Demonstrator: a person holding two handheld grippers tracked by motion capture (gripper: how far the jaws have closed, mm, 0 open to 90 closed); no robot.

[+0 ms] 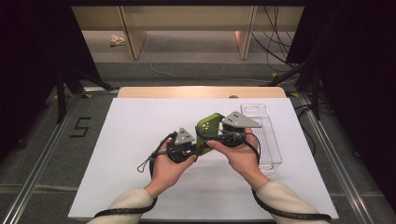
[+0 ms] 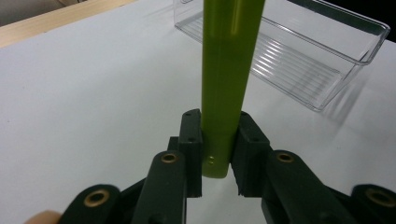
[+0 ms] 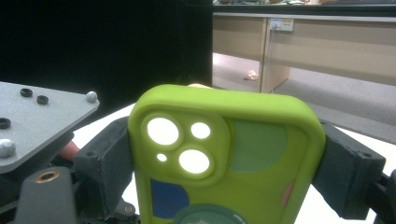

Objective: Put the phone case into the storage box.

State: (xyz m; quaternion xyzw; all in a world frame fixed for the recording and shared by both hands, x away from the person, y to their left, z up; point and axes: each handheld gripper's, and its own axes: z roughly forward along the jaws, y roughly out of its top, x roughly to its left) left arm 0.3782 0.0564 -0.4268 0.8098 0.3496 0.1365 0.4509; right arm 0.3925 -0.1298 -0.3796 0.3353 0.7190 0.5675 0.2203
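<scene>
case: no readable writing | left gripper clamps its edge, right gripper its sides | white table, floor mark "5"

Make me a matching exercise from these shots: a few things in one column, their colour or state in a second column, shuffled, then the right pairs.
Things:
1. phone case
2. clear plastic tray
3. left gripper
4. right gripper

States:
A. clamps the case across its wide back
B. lime green, held up above the table
C. pinches the case's thin edge
D. lying empty on the white table, see-through

Pairs: 1-B, 2-D, 3-C, 4-A
</scene>
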